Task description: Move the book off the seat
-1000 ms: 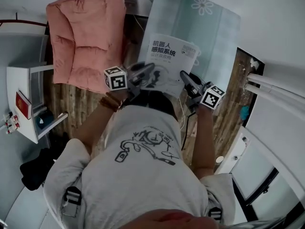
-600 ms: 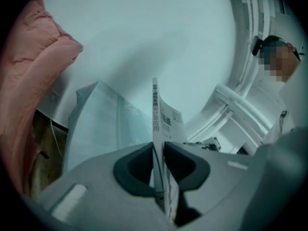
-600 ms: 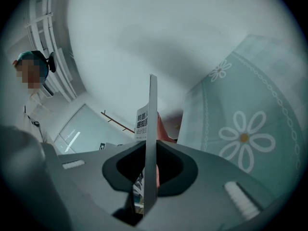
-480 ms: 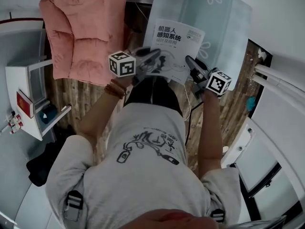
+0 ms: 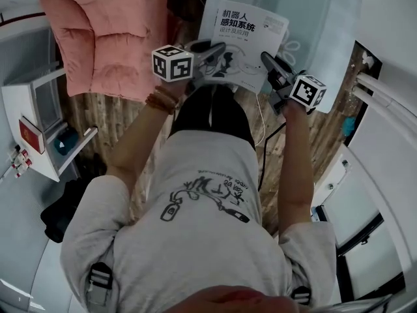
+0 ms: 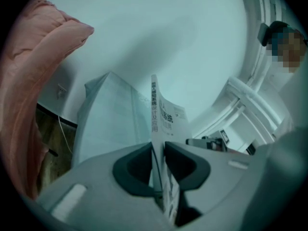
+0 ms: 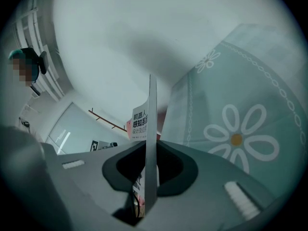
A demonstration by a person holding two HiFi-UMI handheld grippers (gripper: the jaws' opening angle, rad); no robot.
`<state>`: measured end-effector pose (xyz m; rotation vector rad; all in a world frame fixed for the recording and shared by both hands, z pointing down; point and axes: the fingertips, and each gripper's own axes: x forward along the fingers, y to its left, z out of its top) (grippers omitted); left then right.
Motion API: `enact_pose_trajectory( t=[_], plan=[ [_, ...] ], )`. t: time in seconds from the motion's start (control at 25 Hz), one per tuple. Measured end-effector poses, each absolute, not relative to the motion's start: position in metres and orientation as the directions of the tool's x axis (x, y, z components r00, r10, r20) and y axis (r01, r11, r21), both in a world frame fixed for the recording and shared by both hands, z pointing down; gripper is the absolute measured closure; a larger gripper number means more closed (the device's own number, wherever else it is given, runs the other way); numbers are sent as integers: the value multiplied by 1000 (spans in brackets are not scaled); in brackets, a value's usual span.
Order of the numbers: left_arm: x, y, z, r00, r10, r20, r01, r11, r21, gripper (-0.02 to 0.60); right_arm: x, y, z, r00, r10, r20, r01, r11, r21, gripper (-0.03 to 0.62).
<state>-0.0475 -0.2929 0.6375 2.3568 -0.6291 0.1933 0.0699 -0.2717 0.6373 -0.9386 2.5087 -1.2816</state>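
A white book (image 5: 246, 32) with black Chinese print is held up between both grippers, over the near edge of a pale green flowered cover (image 5: 313, 18). My left gripper (image 5: 210, 49) grips its left edge; its jaws are opening, while the pads still touch the book (image 6: 161, 124), which stands edge-on between them. My right gripper (image 5: 268, 61) is shut on the right edge, and in its own view the book (image 7: 152, 124) rises from the closed jaws. The pink padded seat (image 5: 107, 38) lies to the left, clear of the book.
A white shelf unit (image 5: 45, 103) with a red booklet (image 5: 29, 135) stands at the left. Wooden floor (image 5: 98, 122) and a cable (image 5: 260, 129) lie below the grippers. White frames and panels (image 5: 384, 109) line the right side.
Both grippers and the book have travelled away from the body and further over the flowered cover. The pink seat has slid towards the left of the picture.
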Motion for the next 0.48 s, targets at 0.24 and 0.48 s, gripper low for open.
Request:
enact_pose_trajectory(
  t=[0.24, 0.48],
  plan=[
    [-45, -300, 651, 853, -397, 339, -522, -648, 555, 508, 71, -277, 652, -785, -601, 152, -463, 404, -789, 542],
    [-45, -305, 666, 833, -412, 369, -553, -640, 533, 508, 71, -286, 668, -781, -597, 184, -487, 398, -777, 540]
  ],
)
